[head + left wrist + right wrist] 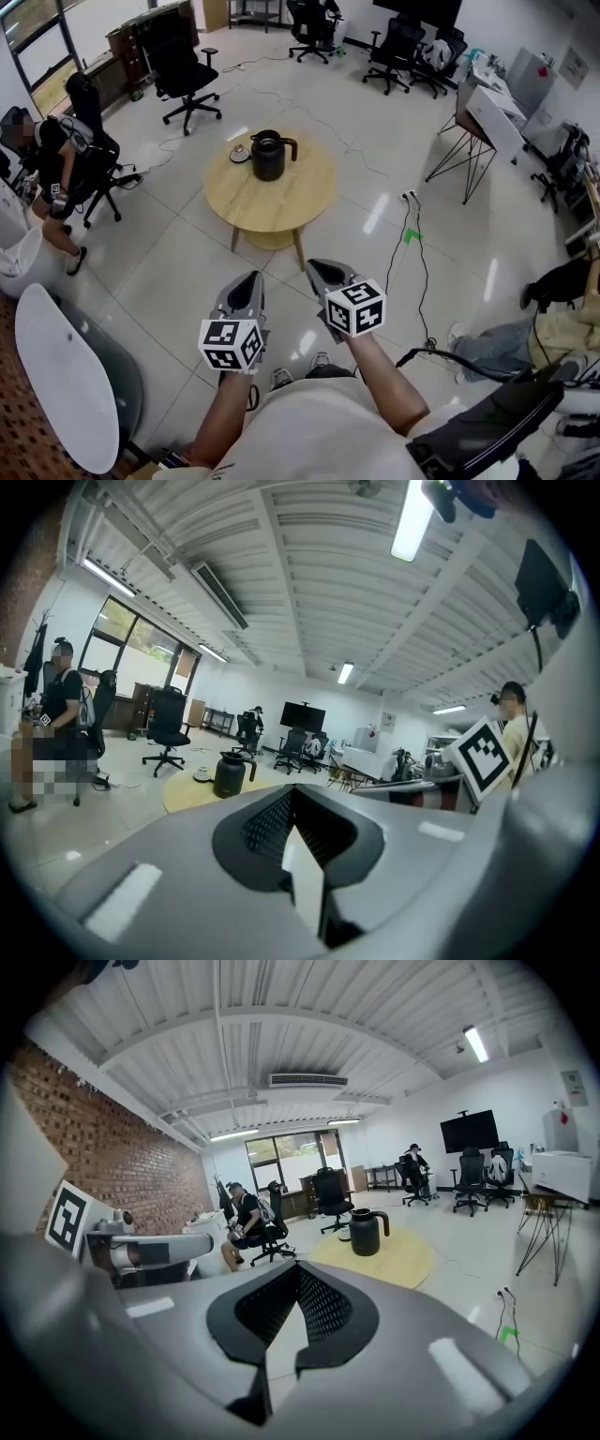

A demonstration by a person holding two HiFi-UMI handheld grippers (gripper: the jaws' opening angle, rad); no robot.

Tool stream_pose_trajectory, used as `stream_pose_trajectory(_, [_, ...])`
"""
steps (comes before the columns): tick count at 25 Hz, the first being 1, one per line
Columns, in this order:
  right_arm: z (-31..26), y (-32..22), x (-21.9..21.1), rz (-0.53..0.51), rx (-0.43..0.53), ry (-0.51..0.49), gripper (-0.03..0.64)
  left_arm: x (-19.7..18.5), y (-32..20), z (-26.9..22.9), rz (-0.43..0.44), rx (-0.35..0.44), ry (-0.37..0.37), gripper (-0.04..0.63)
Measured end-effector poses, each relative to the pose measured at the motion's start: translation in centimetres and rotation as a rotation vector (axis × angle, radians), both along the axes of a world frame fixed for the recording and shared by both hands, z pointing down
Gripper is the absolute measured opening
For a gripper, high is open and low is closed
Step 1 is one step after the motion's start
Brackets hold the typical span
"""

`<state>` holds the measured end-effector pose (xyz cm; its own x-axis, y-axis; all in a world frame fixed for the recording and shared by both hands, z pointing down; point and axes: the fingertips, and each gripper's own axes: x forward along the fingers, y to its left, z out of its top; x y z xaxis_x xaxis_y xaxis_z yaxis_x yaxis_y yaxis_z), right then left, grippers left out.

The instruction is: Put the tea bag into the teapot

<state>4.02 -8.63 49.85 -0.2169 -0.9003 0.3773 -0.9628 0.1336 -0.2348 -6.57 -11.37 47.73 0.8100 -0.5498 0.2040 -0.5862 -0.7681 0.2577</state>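
Note:
A black teapot (267,157) with a lid and side handle stands on the far part of a round wooden table (281,202). Just left of it sits a small white dish (240,153); what it holds is too small to tell. No tea bag can be made out. Both grippers hover low over the floor, well short of the table, side by side. My left gripper (251,278) and right gripper (315,266) are shut with nothing in them. The left gripper view shows the teapot (230,773) far beyond the jaws, and in the right gripper view the teapot (366,1232) is equally distant.
Black office chairs (187,66) ring the table, and a seated person (52,178) is at the left. A cable (417,272) runs across the glossy floor on the right. A white oval panel (56,375) leans at lower left, and a tilted white board on black legs (487,122) stands at the right.

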Motion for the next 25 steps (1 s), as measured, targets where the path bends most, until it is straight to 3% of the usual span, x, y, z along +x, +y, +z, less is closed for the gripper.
stream_pose_trajectory(6, [0.0,2.9,1.9,0.061,0.043,-0.055,0.002,1.8,1.7,-0.8,0.011,0.005,-0.003,0.012])
stream_pose_trajectory(25, [-2.1,3.2,4.4,0.019,0.089,-0.068,0.000,4.6,2.2,-2.0,-0.021,0.021,-0.019,0.012])
